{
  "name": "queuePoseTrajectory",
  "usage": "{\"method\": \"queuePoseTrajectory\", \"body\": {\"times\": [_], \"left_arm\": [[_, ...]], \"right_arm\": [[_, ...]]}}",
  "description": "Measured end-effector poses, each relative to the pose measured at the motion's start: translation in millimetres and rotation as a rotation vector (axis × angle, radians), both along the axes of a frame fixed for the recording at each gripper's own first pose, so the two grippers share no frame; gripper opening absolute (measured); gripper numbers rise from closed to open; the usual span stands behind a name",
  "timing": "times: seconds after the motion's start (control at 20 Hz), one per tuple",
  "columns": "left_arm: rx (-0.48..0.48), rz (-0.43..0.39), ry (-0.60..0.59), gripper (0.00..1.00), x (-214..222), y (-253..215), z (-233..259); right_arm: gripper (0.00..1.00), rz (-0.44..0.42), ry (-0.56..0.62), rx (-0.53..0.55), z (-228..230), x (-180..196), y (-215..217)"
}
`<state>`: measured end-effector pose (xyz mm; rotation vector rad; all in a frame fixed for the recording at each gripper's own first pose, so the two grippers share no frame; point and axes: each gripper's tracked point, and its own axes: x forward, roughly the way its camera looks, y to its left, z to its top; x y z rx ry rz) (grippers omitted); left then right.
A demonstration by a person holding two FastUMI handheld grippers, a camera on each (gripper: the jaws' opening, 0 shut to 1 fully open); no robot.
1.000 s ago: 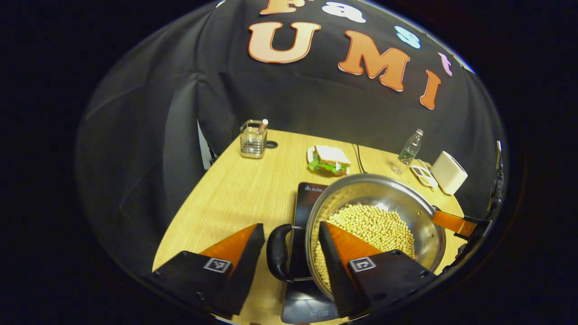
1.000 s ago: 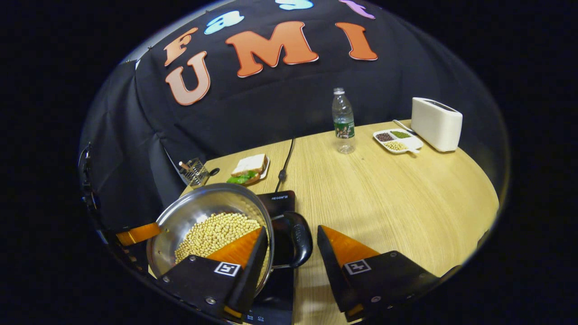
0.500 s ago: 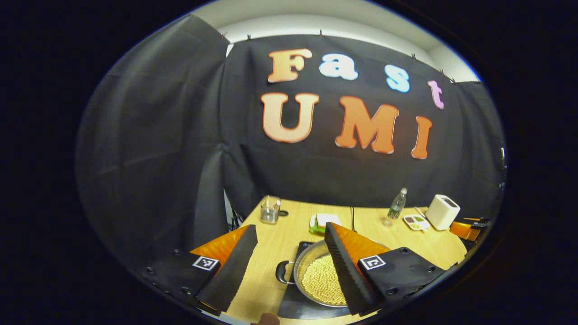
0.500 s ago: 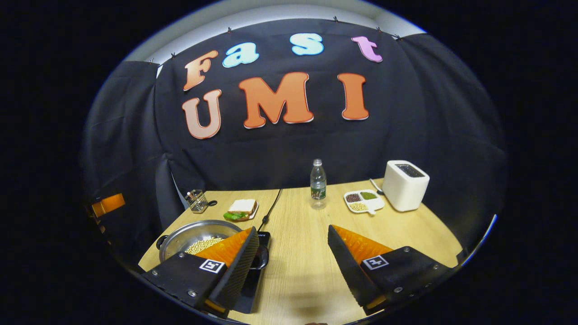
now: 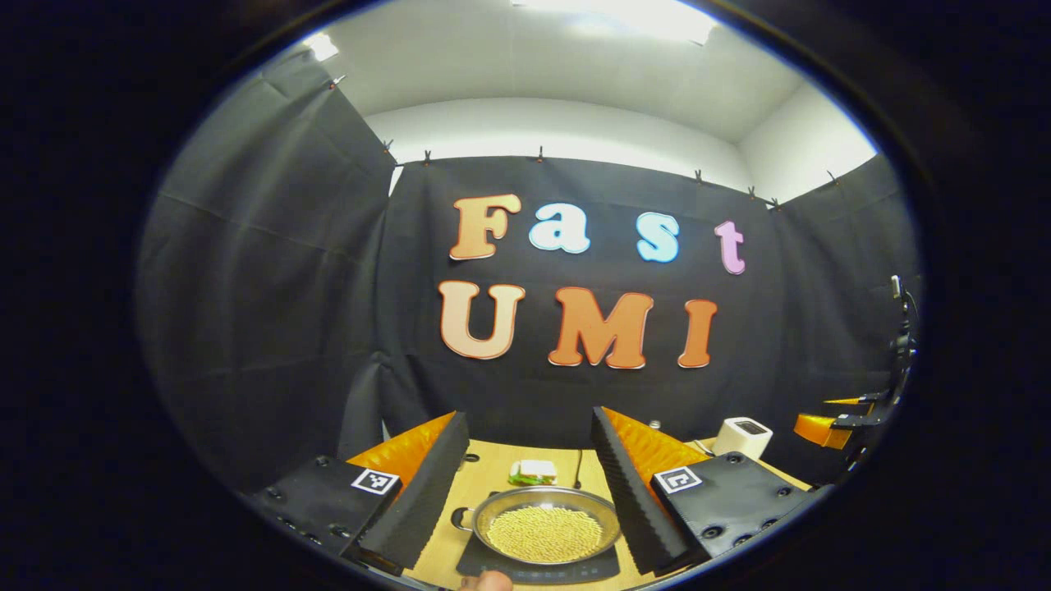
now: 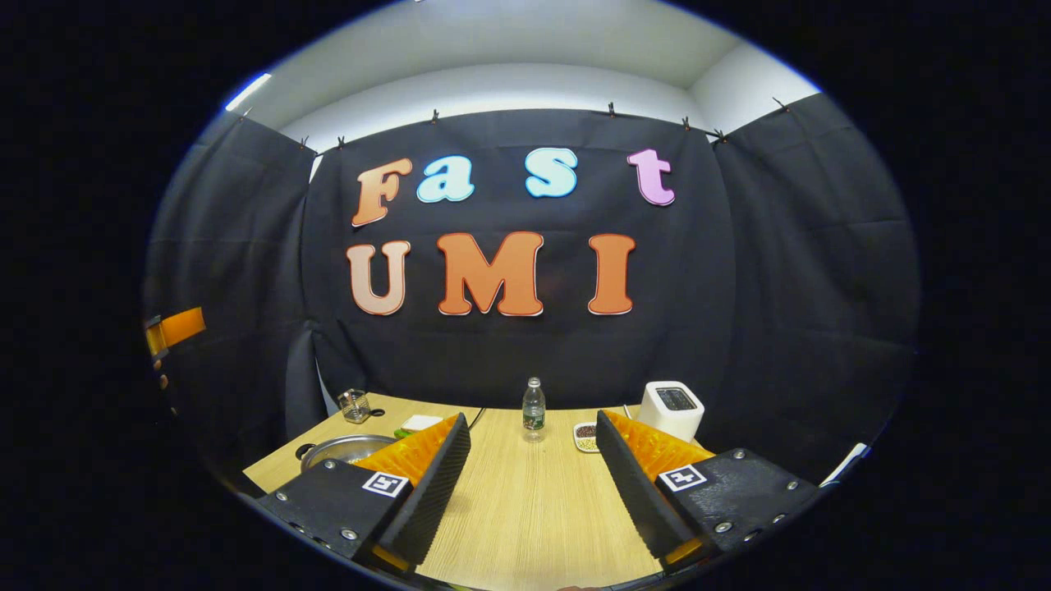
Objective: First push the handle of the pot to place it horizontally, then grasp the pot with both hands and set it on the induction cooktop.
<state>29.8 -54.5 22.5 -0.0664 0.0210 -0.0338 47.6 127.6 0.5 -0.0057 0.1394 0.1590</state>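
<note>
Resting on cooktop [image 5: 575, 568], pot [image 5: 545, 525] beyond spread jaws.

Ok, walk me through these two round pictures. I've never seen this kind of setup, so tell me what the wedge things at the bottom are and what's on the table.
Each picture comes from a camera riding on a hand-held two-finger gripper, looking forward along its fingers. The wedges are those fingers: the left gripper in the left gripper view, the right gripper in the right gripper view. Both are open and hold nothing. On the wooden table a steel pot full of pale beans sits on a black induction cooktop. Farther back are a sandwich, a water bottle, a white toaster, a small dish and a clear holder.
</note>
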Motion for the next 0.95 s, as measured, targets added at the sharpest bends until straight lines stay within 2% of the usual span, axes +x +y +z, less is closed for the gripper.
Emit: {"method": "queuePoseTrajectory", "body": {"times": [0.1,0.3,0.35,0.4,0.6,0.65,0.7,0.75,0.8,0.95], "left_arm": [[-0.017,-0.030,-0.006,0.98,0.8,-9.4,5.0],[0.000,-0.014,-0.004,0.97,-0.3,-12.8,6.1],[0.003,-0.016,-0.003,0.97,-1.7,-15.4,6.7],[0.008,-0.020,-0.008,0.98,-3.6,-17.4,8.4],[0.029,-0.033,-0.017,0.97,-11.0,-24.1,13.0],[0.032,-0.029,-0.017,0.98,-11.2,-23.3,14.0],[0.036,-0.027,-0.017,0.97,-10.6,-22.7,15.2],[0.039,-0.025,-0.016,0.97,-11.8,-22.6,14.4],[0.043,-0.022,-0.014,0.97,-10.8,-21.4,12.6],[0.052,-0.022,-0.007,0.97,-8.4,-21.1,11.5]], "right_arm": [[0.95,-0.009,-0.013,0.001,6.6,-8.5,-14.0],[0.95,-0.025,-0.024,0.021,11.6,-20.6,-34.7],[1.00,-0.033,-0.027,0.022,11.9,-21.1,-40.1],[0.95,-0.038,-0.026,0.026,12.0,-22.0,-43.8],[0.95,-0.039,-0.024,0.030,9.7,-23.8,-47.6],[1.00,-0.036,-0.023,0.033,8.3,-22.7,-46.0],[0.95,-0.035,-0.023,0.036,8.3,-22.2,-45.6],[1.00,-0.033,-0.022,0.039,7.8,-22.8,-46.3],[0.95,-0.030,-0.023,0.041,7.8,-22.7,-46.0],[0.95,-0.031,-0.027,0.047,9.3,-20.8,-44.5]]}}
